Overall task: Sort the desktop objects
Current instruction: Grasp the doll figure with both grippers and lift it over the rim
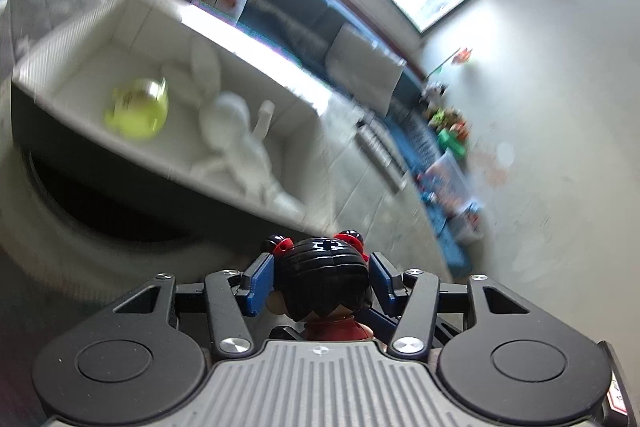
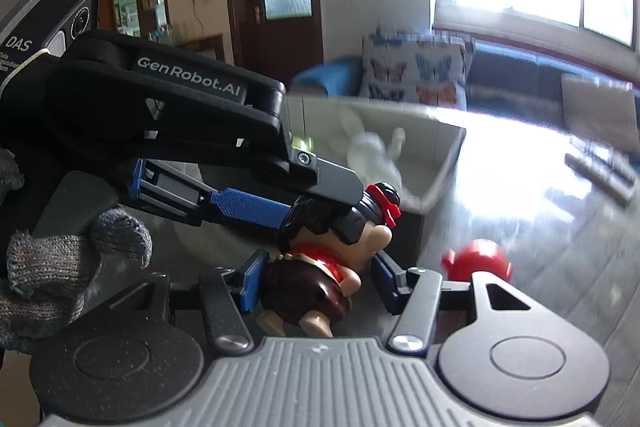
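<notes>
A toy doll with black hair, red bows and a red and brown dress shows in both views. In the left wrist view my left gripper (image 1: 322,277) is shut on the doll's head (image 1: 324,275). In the right wrist view the left gripper (image 2: 352,211) comes in from the left and holds the doll's head, while my right gripper (image 2: 316,281) stands open around the doll's body (image 2: 316,275), its pads beside the doll without clear contact. A white storage box (image 1: 80,39) beyond holds a yellow-green ball (image 1: 138,109) and a white figurine (image 1: 240,147).
A red round object (image 2: 478,261) lies on the glossy table (image 2: 520,187) just right of my right gripper. The white box (image 2: 440,163) stands behind the doll. A sofa with a butterfly cushion (image 2: 416,67) is behind the table. A dark round rim (image 1: 80,203) lies below the box.
</notes>
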Tool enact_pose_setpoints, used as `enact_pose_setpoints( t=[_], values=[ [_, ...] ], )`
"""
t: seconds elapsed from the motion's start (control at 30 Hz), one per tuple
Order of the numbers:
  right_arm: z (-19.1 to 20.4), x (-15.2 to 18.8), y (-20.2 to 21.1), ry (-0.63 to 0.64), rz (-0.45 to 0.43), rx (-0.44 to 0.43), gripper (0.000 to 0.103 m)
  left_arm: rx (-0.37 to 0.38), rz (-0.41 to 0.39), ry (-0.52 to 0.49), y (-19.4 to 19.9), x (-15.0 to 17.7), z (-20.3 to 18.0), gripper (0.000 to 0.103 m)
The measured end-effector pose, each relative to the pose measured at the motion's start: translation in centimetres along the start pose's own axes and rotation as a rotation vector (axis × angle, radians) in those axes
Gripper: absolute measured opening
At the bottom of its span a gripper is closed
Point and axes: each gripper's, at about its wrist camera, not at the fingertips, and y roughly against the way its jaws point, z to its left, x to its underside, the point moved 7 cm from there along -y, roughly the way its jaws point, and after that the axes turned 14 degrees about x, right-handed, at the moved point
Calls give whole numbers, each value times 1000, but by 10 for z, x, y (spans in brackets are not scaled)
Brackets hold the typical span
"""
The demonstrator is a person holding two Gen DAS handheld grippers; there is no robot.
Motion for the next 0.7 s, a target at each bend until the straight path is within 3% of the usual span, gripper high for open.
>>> enact_pose_setpoints(
  t=[0.33, 0.7],
  values=[
    [-2, -67, -40, 20, -80, -7, 56, -9, -97, -49, -10, -80, -1, 55],
    [8, -81, -127, 49, 16, -81, 56, -68, -93, 28, -35, -123, 67, 55]
  ],
)
